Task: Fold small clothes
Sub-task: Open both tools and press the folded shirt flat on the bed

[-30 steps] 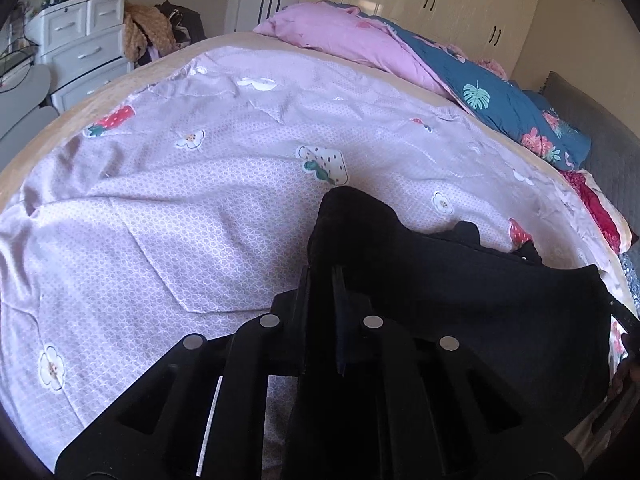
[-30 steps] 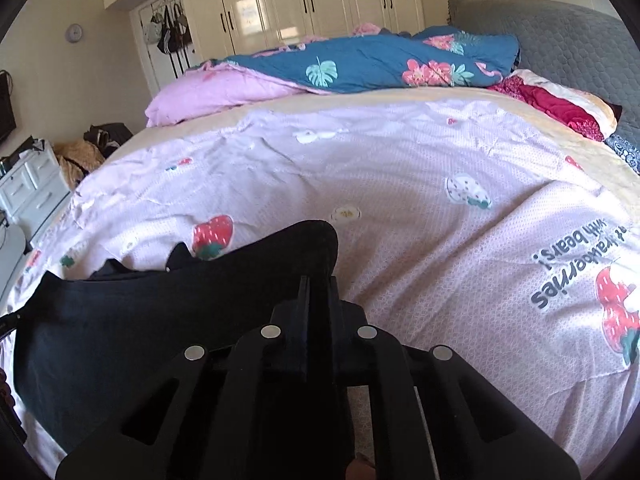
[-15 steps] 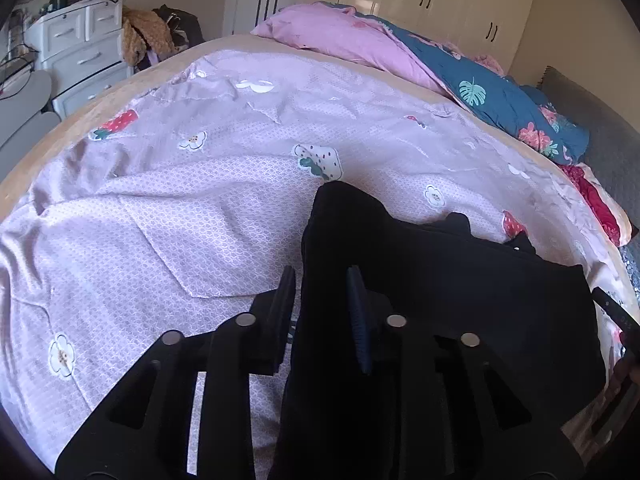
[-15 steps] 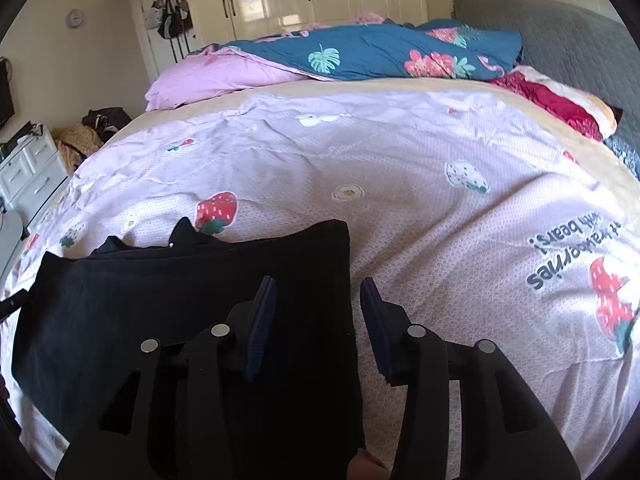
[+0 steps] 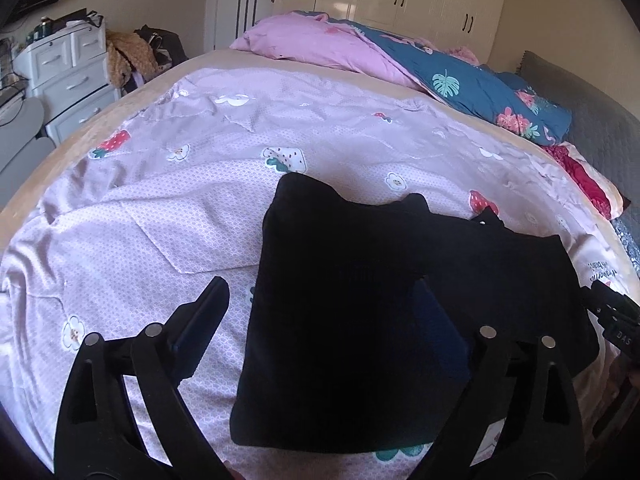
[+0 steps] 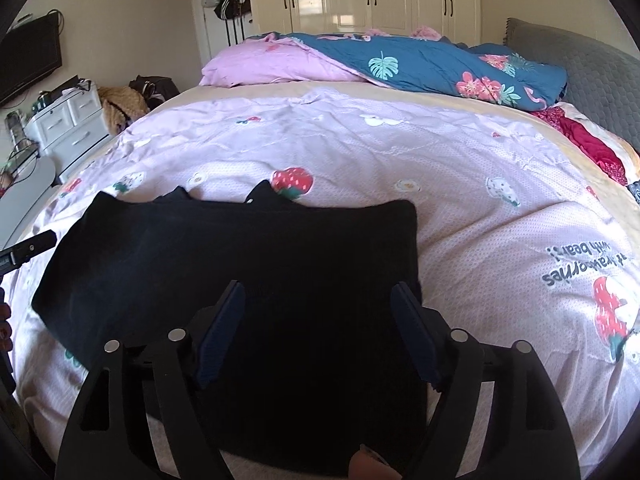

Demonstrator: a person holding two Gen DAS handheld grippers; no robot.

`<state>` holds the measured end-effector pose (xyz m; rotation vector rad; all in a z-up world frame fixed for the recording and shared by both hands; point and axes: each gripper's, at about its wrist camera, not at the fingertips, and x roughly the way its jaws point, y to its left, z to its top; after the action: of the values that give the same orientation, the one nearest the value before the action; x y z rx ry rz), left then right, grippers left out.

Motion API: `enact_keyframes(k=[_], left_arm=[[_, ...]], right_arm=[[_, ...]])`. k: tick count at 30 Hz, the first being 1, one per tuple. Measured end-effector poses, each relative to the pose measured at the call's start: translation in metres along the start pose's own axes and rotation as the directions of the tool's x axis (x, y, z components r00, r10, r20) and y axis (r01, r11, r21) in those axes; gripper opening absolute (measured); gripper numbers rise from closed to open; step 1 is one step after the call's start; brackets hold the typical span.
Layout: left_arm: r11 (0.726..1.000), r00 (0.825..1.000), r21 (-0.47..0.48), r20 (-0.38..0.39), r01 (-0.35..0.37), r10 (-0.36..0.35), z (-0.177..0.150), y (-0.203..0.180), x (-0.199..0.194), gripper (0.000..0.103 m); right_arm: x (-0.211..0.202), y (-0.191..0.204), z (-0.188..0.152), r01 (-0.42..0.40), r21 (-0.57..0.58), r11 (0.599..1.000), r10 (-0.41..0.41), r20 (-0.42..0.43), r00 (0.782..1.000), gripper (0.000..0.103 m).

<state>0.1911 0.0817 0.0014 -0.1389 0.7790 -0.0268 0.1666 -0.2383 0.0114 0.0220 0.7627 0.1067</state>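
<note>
— Black garment first, since that was what it was all about: where did it lie?

— Flat on the bed, on the lilac strawberry-print sheet, near the edge where the person stood. It was doubled over into a rough rectangle, with two small dark points sticking out from under its far edge.

— So which step was in hand?

— A release, I'd say. One fold looked laid down, and both tools had just been letting go of it.

— And the left tongs?

— Their jaws had just been opening and stood wide, one finger over bare sheet, the other over the cloth. The garment's left edge sat between them, but neither pad pressed on it.

— The right tongs?

— Much the same: just been opening, jaws apart above the right part of the cloth, nothing gripped.

— What would the next move call for?

— My guess: a fresh pinch on one short side, lifted low and carried across to halve it, keeping the layers from sliding apart.
</note>
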Motion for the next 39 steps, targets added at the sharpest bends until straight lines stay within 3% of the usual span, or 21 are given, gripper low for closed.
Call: enact_keyframes(k=[10, 16, 28, 39], left_arm=[[0.994, 0.998, 0.086, -0.032, 0.061, -0.058, -0.023, -0.034, -0.011, 0.088], [0.991, 0.991, 0.079, -0.087, 0.108, -0.101, -0.04, -0.041, -0.005, 0.088], [0.993, 0.985, 0.097, -0.166, 0.062, -0.045, -0.062, -0.039, 0.012, 0.088], [0.993, 0.985, 0.083, -0.154, 0.087, -0.073, -0.059, -0.032, 0.004, 0.088]], right_arm=[[-0.003, 0.014, -0.036, -0.002, -0.015, 1.0, 0.001, -0.064, 0.998, 0.075], [-0.005, 0.019, -0.048, 0.008, -0.021, 1.0, -0.01, -0.093, 0.996, 0.075], [-0.002, 0.012, -0.064, 0.019, 0.006, 1.0, -0.018, -0.156, 0.988, 0.077], [-0.019, 0.024, -0.06, 0.001, -0.018, 1.0, -0.002, -0.101, 0.995, 0.086]])
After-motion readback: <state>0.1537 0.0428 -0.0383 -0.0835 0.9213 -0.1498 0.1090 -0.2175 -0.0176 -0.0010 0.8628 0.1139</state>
